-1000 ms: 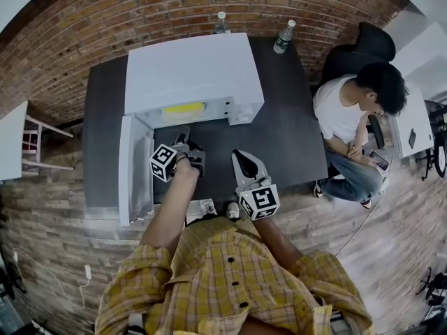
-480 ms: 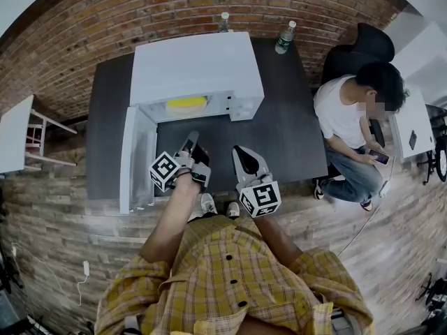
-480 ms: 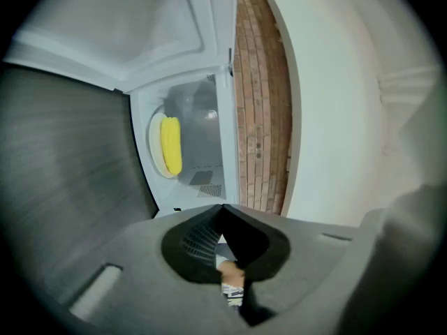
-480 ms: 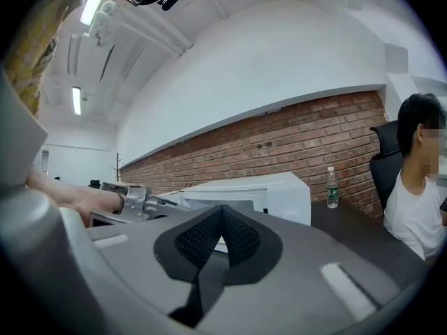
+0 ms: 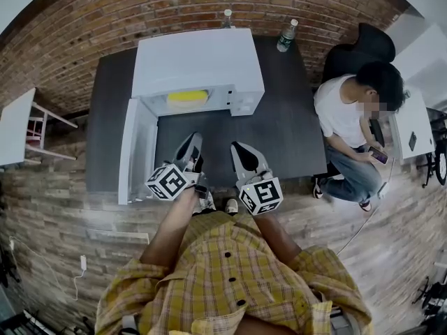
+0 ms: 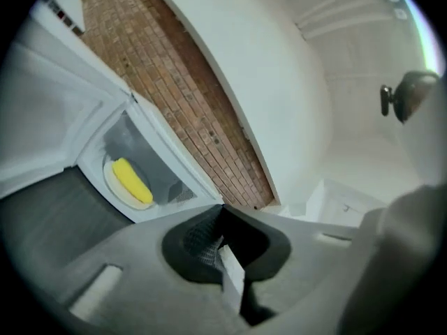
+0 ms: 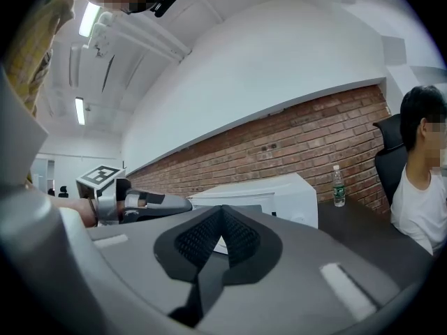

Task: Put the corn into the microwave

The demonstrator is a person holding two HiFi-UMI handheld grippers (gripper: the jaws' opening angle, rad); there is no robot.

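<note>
The yellow corn lies on a white plate inside the white microwave, whose door hangs open to the left. In the left gripper view the corn shows in the open cavity, well beyond the jaws. My left gripper is shut and empty, held over the dark table in front of the microwave; its jaws are rolled to one side. My right gripper is beside it, shut on nothing, and its camera sees the left gripper and the microwave.
Two water bottles stand at the table's back edge, one also in the right gripper view. A person sits at the table's right end. A small white table is at the left.
My left gripper has drawn back from the microwave opening toward me, risen, rolled and shut. The corn stays inside on its plate. The right gripper has hardly moved.
</note>
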